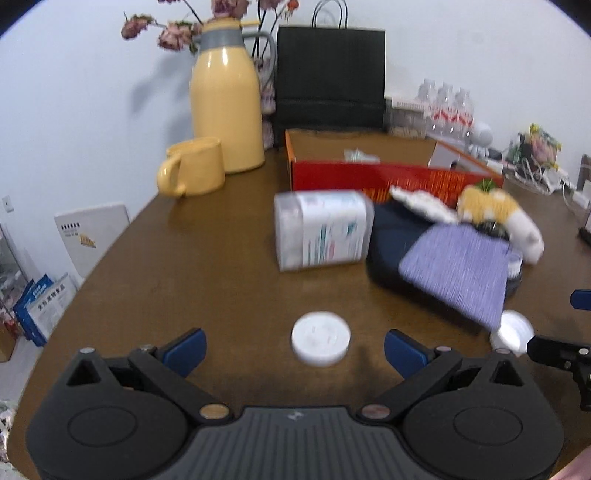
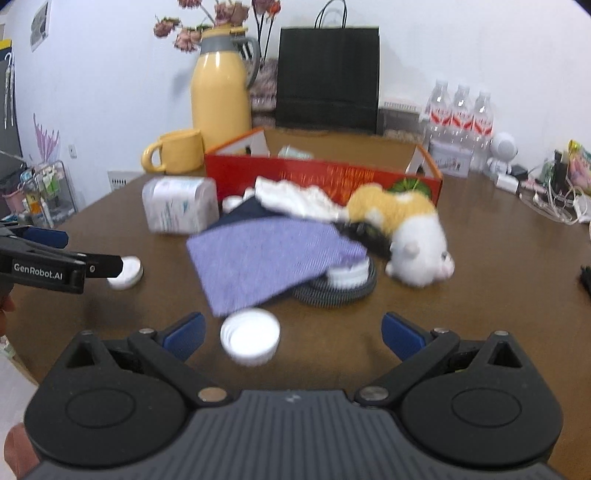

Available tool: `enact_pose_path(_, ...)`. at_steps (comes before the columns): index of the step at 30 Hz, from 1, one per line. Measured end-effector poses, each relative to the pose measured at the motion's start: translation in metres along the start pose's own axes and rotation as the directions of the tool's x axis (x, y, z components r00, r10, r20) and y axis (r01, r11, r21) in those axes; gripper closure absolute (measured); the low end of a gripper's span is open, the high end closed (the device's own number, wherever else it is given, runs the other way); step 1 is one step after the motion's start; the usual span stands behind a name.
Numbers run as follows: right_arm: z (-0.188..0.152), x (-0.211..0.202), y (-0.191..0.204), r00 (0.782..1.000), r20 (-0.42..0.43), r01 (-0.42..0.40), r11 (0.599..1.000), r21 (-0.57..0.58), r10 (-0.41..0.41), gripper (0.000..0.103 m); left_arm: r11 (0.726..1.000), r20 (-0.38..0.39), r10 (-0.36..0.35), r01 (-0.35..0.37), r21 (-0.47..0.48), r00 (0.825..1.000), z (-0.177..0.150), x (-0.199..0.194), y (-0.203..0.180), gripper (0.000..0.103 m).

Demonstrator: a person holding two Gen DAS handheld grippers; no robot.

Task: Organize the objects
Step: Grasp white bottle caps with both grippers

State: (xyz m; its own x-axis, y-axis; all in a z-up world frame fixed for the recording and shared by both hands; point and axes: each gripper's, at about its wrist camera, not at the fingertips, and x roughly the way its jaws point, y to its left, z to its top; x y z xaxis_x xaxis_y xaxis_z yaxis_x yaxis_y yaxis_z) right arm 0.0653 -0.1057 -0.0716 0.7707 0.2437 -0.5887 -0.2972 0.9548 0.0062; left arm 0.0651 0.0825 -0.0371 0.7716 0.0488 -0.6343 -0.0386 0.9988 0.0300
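a dark brown wooden table (image 1: pixel 192 266) with a rounded edge stands against a plain white wall (image 1: pixel 92 92); off its left edge a white board (image 1: pixel 92 232) leans below the wall and blue printed boxes (image 1: pixel 40 306) sit on the floor. along the back of the table stand a yellow thermos jug (image 1: pixel 225 107) with a grey collar, a yellow mug (image 1: pixel 195 166) just beside it, dried pink flowers (image 1: pixel 173 33) behind, a black paper bag (image 1: pixel 330 77), shrink-wrapped water bottles (image 2: pixel 460 110), a small white robot figure (image 2: pixel 502 151) and a tangle of white cables (image 2: pixel 561 199). near the middle, a clear cotton swab box (image 1: pixel 323 229) lies on its side, just beside a dark pouch (image 1: pixel 391 236) half covered by a purple cloth (image 1: pixel 458 269); a white cloth (image 2: pixel 295 199) and an orange-and-white plush toy (image 2: pixel 410 229) lie behind the cloth, which also drapes over a white lid (image 2: pixel 349 273) resting on a grey ribbed ring (image 2: pixel 334 291). the open red cardboard box (image 1: pixel 369 177) behind this heap holds a small pale packet (image 1: pixel 360 155), too blurred to name. the left gripper (image 1: pixel 295 350) is spread wide with a flat white round cap (image 1: pixel 320 343) lying on the table between its blue pads (image 1: pixel 186 349), untouched. the right gripper (image 2: pixel 293 336) is likewise spread wide, an upturned white screw cap (image 2: pixel 250 341) lying on the table between its pads, nearer the left one.
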Motion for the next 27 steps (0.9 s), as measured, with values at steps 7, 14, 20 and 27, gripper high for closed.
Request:
enact_pose_path(7, -0.01, 0.018, 0.011, 0.999, -0.05, -0.014, 1.0, -0.005, 0.014, 0.0, 1.0, -0.046, 0.015, -0.015, -0.003, 0.999, -0.009, 0.017, -0.003, 0.0)
enact_pose_path(14, -0.012, 0.026, 0.017, 0.998, -0.051, -0.025, 1.0, -0.008, 0.024, 0.022, 0.999, -0.035, 0.013, -0.014, -0.031, 0.999, -0.008, 0.022, -0.002, 0.0)
enact_pose_path(20, -0.011, 0.025, 0.022, 0.999, -0.02, -0.048, 0.999, -0.015, 0.047, 0.062, 1.0, 0.014, 0.007, -0.007, -0.029, 1.0, -0.005, 0.019, -0.006, 0.051)
enact_pose_path(27, -0.011, 0.022, 0.02, 0.998, -0.009, -0.064, 0.998, -0.004, 0.064, 0.062, 1.0, 0.024, -0.013, 0.013, -0.013, 1.0, -0.004, 0.016, -0.013, 0.066)
